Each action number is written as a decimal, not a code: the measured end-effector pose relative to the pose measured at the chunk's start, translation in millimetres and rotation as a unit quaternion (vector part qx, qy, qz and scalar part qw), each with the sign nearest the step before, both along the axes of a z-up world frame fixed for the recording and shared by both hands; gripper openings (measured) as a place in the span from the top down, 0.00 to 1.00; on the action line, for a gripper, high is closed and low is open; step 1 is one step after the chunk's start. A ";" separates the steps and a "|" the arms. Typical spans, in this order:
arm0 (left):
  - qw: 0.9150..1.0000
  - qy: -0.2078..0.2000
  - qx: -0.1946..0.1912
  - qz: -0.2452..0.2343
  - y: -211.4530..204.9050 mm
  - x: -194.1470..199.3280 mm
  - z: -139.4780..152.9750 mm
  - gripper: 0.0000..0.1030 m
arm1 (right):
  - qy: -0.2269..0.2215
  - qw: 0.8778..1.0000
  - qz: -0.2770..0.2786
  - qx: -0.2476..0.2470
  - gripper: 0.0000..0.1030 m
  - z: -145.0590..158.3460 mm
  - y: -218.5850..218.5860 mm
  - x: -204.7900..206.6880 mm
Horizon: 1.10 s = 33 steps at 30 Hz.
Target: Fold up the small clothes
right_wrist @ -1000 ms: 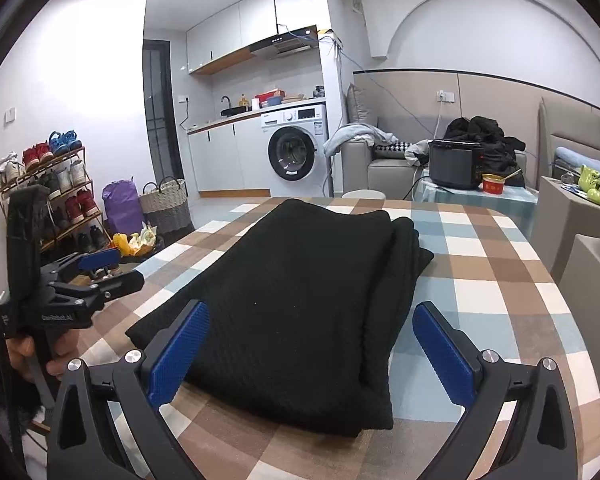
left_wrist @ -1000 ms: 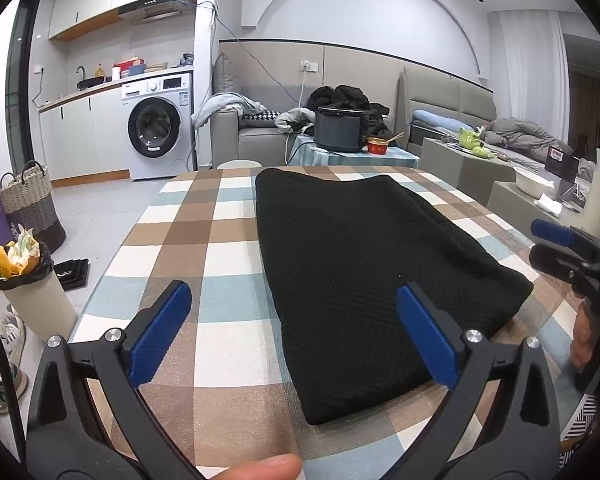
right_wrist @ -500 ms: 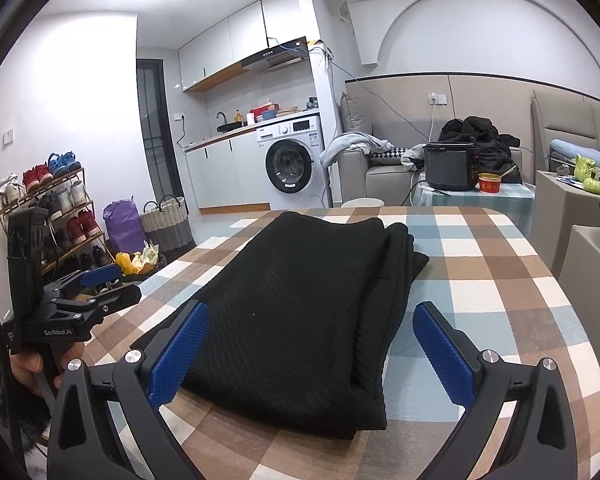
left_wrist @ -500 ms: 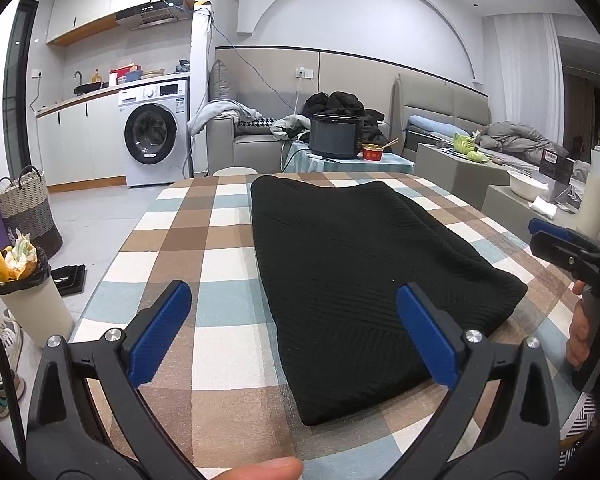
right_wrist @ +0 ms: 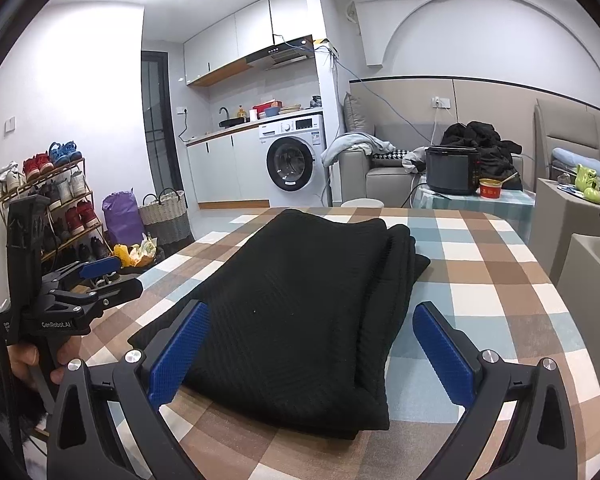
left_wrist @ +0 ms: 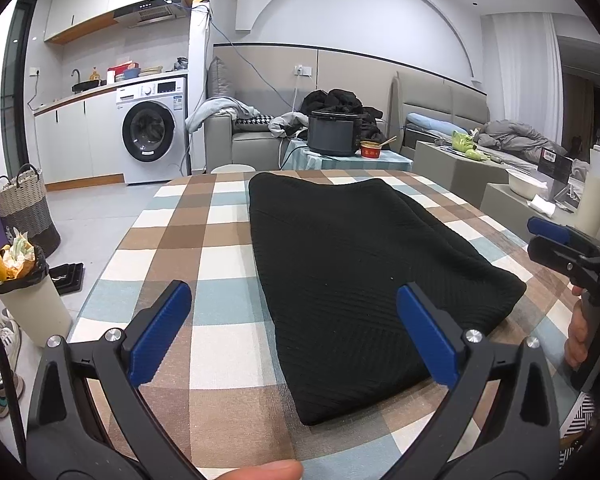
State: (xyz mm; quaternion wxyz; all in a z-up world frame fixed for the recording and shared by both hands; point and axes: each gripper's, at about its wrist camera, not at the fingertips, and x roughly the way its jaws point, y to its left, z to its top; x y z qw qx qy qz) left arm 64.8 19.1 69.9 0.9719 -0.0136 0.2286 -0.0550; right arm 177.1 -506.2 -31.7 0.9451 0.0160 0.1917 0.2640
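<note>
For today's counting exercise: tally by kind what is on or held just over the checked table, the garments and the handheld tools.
Black folded garment: 1
Handheld tools: 2, the left tool and the right tool, both open and empty
Total: 3

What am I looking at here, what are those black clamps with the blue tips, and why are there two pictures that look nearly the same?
There is no robot. A person holds a hand-squeezed clamp tool in each hand, and each tool carries a wide-angle camera looking forward along its two fingers.

One picture comes from the left gripper, the other from the right gripper. Each also catches the other tool at its edge, with the person's hand on the grip.

On the checked tablecloth lies a folded black garment, several layers thick along one side. Both grippers are open and hold nothing; they hover just in front of the garment's near end.

Behind is a small flat: a washing machine, a sofa and a shoe rack.
</note>
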 end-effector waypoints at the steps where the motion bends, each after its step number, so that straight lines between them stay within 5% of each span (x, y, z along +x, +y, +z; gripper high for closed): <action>1: 1.000 0.000 0.000 0.000 -0.1 0.1 -0.2 0.01 | 0.000 1.000 0.000 0.000 0.00 -0.1 -0.2 0.0; 33: 1.000 0.002 -0.002 0.001 1.2 0.9 -1.4 0.01 | 0.005 1.000 0.000 0.003 0.00 -1.7 -0.5 1.4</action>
